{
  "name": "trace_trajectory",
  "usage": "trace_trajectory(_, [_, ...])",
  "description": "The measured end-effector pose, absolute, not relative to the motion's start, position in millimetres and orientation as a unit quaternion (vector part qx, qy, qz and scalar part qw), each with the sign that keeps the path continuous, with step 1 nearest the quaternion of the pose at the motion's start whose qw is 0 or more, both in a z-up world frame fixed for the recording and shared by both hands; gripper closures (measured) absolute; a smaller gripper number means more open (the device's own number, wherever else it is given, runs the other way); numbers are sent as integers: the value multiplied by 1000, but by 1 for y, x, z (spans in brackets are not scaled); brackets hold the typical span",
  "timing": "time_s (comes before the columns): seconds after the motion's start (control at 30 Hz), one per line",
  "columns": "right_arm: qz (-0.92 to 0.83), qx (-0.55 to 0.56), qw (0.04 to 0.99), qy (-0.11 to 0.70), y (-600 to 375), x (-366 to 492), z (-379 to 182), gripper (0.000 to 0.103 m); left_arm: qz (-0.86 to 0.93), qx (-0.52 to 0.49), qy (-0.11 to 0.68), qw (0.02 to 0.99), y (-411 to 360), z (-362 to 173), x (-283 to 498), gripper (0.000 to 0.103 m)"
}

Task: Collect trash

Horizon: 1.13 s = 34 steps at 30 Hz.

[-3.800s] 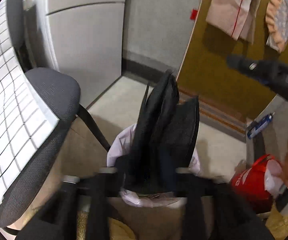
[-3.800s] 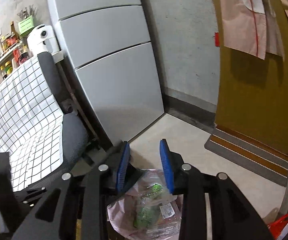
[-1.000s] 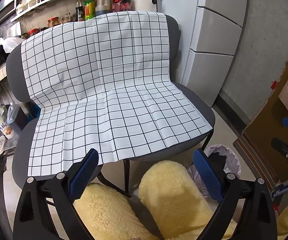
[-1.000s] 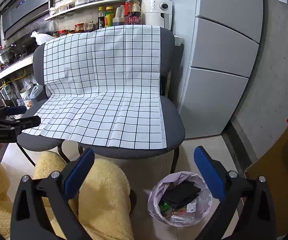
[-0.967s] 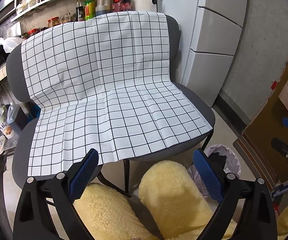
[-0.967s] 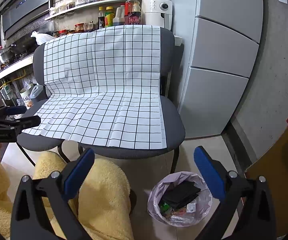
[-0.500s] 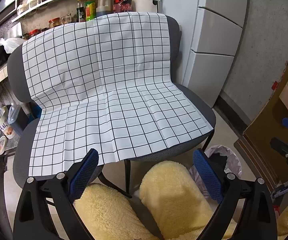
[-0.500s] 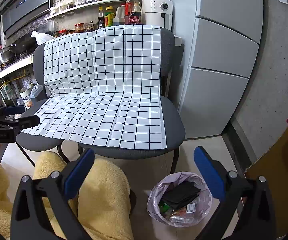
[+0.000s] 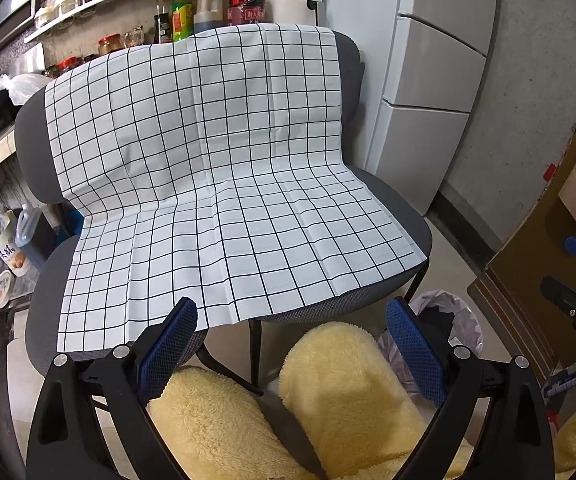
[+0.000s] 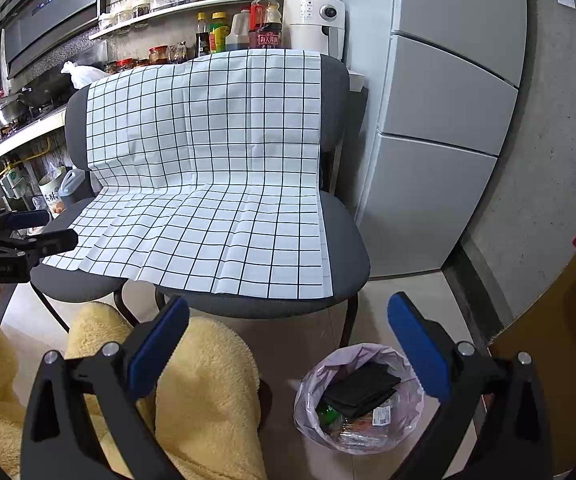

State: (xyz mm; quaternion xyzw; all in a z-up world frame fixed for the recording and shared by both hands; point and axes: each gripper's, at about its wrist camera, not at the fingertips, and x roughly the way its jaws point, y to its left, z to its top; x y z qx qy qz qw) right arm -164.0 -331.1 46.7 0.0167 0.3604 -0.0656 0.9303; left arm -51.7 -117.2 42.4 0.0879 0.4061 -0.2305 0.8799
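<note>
Since ~4 s ago both grippers pulled up and back from the bin; views now take in the checked cloth (image 9: 224, 184) on the grey chairs. Left gripper (image 9: 292, 344) and right gripper (image 10: 288, 344): jaws wide apart, empty. Lined bin (image 10: 358, 396) on floor by chair w/ flat black item (image 10: 362, 394) atop crinkly wrappers. Looks like drop-off done; next: find more trash, none seen on cloth

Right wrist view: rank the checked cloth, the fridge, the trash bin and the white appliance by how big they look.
1. Checked cloth and fridge, too close to rank.
2. Trash bin, nearer the camera.
3. White appliance.
</note>
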Motion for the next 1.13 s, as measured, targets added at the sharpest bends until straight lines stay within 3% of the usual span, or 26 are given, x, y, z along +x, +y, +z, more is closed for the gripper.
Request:
trace_trajectory(0.83, [-63,18,928,367,-335,-160,42,6,-227,82,402,883,-118,39,-48,9])
trace_trajectory(1.13, [-31,48,906,420,-341,-108,-4,6,-194,41,455,868,-95,-10,8,9])
